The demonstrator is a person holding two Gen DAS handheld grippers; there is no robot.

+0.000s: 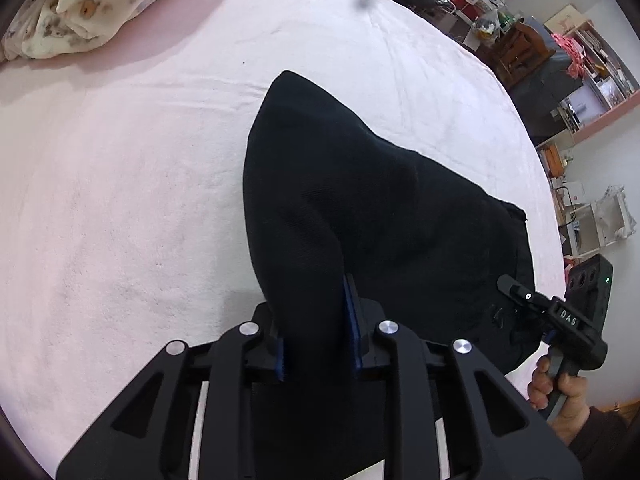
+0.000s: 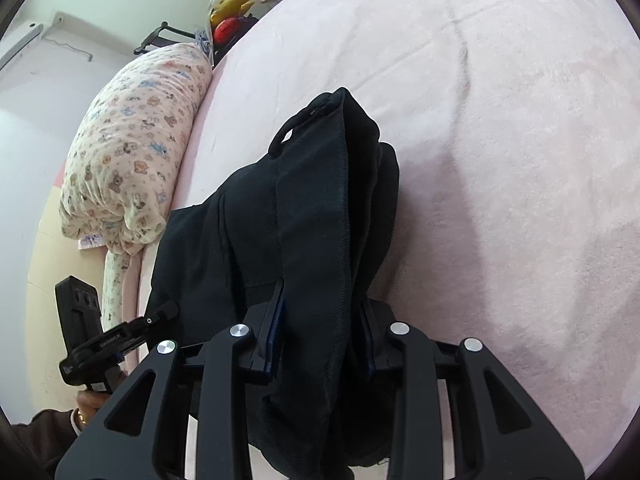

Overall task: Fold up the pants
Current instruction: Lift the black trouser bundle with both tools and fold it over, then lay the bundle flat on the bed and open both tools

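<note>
The black pants (image 1: 360, 208) are lying on a pink bed (image 1: 140, 184), and a person is holding one tool in each hand. The left tool (image 1: 316, 344) is pinching a thick bunch of the cloth between its blue pads (image 1: 351, 320), so its jaws are narrow and gripping the pants. The right tool (image 2: 320, 340) is doing the same with another bunch, its jaws a little wider but also squeezing cloth. In the left view, the right tool is showing at the far edge of the pants, with a hand (image 1: 560, 392) around its handle. The pants are looking already doubled over, because the cloth is sitting in thick layers, so the folding seems to be partly done. It looks like both tools are carrying one end over the rest, and that end is not lying flat yet. What seems left is putting it down, letting go, and maybe smoothing it or folding once more. In the left view the long side of the pants is running from the tools up and away toward a rounded tip pointing at the far part of the bed. In the right view a small loop (image 2: 282, 136) is sticking up at the top end. A bear pillow (image 2: 136, 140) is lying at the bed's edge, well apart from the pants.
</note>
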